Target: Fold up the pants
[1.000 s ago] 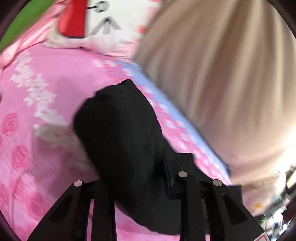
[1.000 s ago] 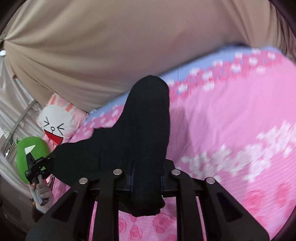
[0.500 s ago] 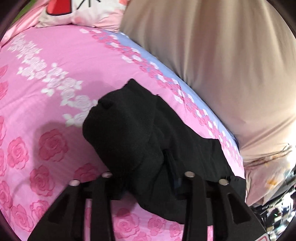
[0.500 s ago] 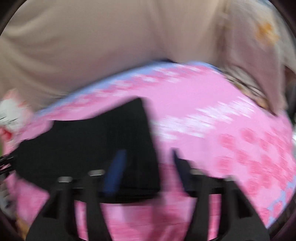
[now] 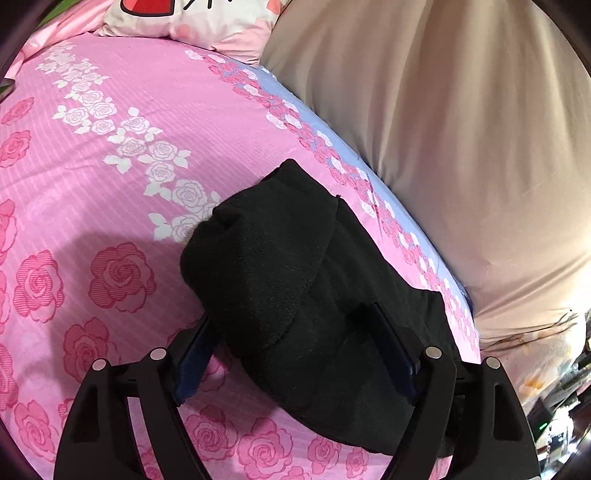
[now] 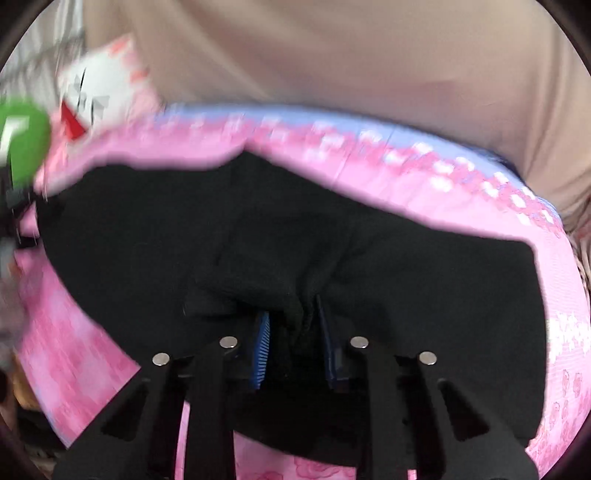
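The black pants (image 5: 266, 258) lie in a folded heap on the pink rose bedsheet (image 5: 110, 177). My left gripper (image 5: 291, 317) straddles the near end of the heap. Its jaws are opening and stand wide, with the blue pads (image 5: 192, 354) clear of the cloth's sides. In the right wrist view the pants (image 6: 406, 277) spread broadly across the bed. My right gripper (image 6: 291, 310) is closing on a bunched ridge of black cloth near the front edge, and the blue pads (image 6: 263, 343) press it from both sides.
A beige curtain (image 5: 443, 147) hangs along the bed's far side. A white cartoon pillow (image 5: 192, 18) and a green plush (image 6: 22, 140) sit at the head of the bed. Bare pink sheet (image 5: 55, 258) lies left of the pants.
The left gripper lowered the pants onto the bed and its jaws spread off the cloth. The right gripper let go, swung to another spot on the pants and closed on a bunch of cloth.
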{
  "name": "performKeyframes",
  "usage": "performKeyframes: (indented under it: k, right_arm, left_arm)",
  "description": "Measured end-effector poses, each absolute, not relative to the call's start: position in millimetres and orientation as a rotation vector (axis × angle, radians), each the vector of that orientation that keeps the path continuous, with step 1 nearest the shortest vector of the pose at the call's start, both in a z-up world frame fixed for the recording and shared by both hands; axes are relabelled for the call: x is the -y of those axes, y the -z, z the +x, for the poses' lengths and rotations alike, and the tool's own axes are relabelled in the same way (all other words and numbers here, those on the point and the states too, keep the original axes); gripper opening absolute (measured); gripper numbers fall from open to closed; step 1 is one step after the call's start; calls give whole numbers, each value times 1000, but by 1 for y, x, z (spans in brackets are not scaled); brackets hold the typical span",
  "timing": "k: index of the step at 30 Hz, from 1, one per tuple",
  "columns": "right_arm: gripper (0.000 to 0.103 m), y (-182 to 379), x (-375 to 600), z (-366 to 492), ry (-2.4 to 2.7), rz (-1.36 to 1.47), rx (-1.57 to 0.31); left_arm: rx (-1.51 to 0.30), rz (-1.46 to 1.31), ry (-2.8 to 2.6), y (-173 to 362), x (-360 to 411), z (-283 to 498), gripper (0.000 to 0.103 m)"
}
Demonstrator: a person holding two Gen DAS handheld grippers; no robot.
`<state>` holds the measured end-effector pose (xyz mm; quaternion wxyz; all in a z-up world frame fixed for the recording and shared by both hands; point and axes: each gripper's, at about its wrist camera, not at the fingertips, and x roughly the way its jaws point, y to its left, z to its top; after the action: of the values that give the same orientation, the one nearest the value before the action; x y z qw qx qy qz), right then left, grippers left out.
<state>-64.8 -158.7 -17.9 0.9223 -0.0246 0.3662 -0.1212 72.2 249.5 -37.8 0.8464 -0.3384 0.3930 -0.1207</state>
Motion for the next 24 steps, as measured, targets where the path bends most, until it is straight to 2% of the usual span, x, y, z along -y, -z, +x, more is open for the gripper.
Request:
performKeyframes:
  k: [3,5,6,7,8,10,11,12,13,14,15,16,17,20,21,24]
  right_arm:
    - [22,1,159,-57,264,-19,-683]
    - [26,25,162,-36,235,-24,-772]
    - [31,41,165,-26,219,-27,-830]
    - [40,56,166,-21,216,-26,-881]
    - [43,63,166,-24,231,-25,-866]
    - [57,57,164,-33,208,16,-844]
    - [61,52,165,-39,197,43,-830]
    - [68,45,168,-48,205,60,-806]
    - [74,41,172,-55,222,64,-791]
    - [77,37,176,-63,241,71,-777]
    - [81,32,185,-74,269,95,-758]
    - [82,30,194,-85,290,126,-742]
    - [82,27,202,-94,307,159,-729]
    - [82,23,240,-121,354,274,-685]
    - [82,23,252,-128,356,318,-671]
    - [82,26,275,-144,361,391,-643]
  left_arm:
    - [-824,-717,259,38,-249,73,79]
    - [-825,-714,261,38,-248,74,81]
    - [-827,-712,261,37,-248,75,81]
    - [-830,-706,258,36,-247,75,81]
    - [-834,-701,256,36,-246,76,81]
    - [-841,-690,258,35,-244,78,81]
    - [-841,-679,275,33,-243,80,78]
    - [-833,-665,294,30,-241,80,63]
    - [-822,-639,300,25,-238,79,51]
    - [-807,-608,299,19,-235,77,37]
    - [-781,-578,301,7,-230,73,28]
    - [-762,-565,309,-3,-227,70,24]
    - [-738,-551,318,-14,-224,66,14]
    - [-627,-478,403,-74,-199,44,11]
    - [-594,-454,433,-90,-188,37,4]
    - [-511,-325,564,-147,-132,11,4]
